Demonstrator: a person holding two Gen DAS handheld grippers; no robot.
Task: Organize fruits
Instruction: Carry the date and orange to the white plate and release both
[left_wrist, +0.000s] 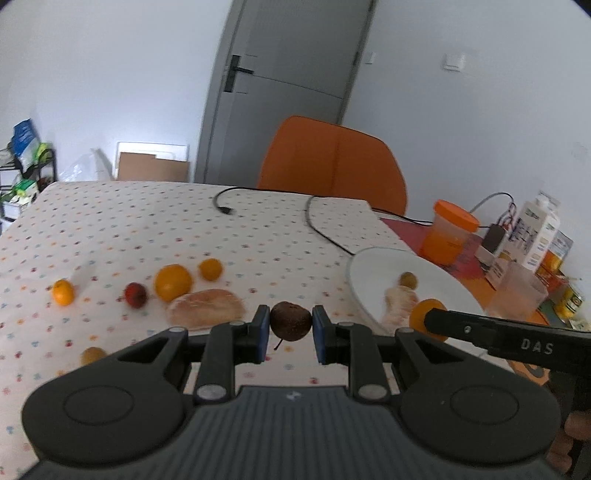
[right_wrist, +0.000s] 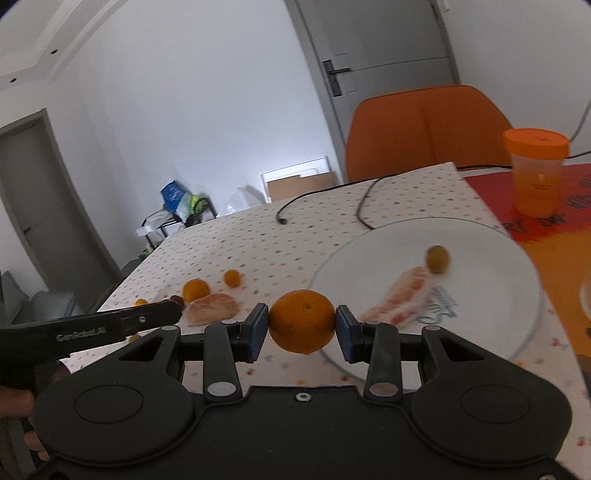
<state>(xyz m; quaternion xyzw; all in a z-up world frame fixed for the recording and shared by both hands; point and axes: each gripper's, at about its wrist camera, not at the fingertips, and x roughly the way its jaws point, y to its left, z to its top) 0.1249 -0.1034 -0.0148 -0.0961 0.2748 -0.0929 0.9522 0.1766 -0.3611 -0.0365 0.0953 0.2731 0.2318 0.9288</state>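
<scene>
A dotted cloth is covering the worktop (left_wrist: 122, 225) in a white-walled room with a grey door. Nearest in the left wrist view, the left gripper (left_wrist: 287, 325) is clamping a dark brown fruit (left_wrist: 290, 320) between its blue pads, lifted above the cloth. Just beyond it a pale grapefruit wedge (left_wrist: 206, 308), a red fruit (left_wrist: 135, 294), a large orange (left_wrist: 173, 282) and two small oranges (left_wrist: 210, 268) are lying loose on the cloth. In the right wrist view, the right gripper (right_wrist: 302, 322) is squeezing an orange (right_wrist: 302, 321) at the near rim of the white plate (right_wrist: 491, 258). On the plate another wedge (right_wrist: 400, 295) and a small greenish fruit (right_wrist: 438, 258) are resting. Farther back, an orange-lidded cup (right_wrist: 537, 171) is standing before an orange chair (right_wrist: 424, 125).
</scene>
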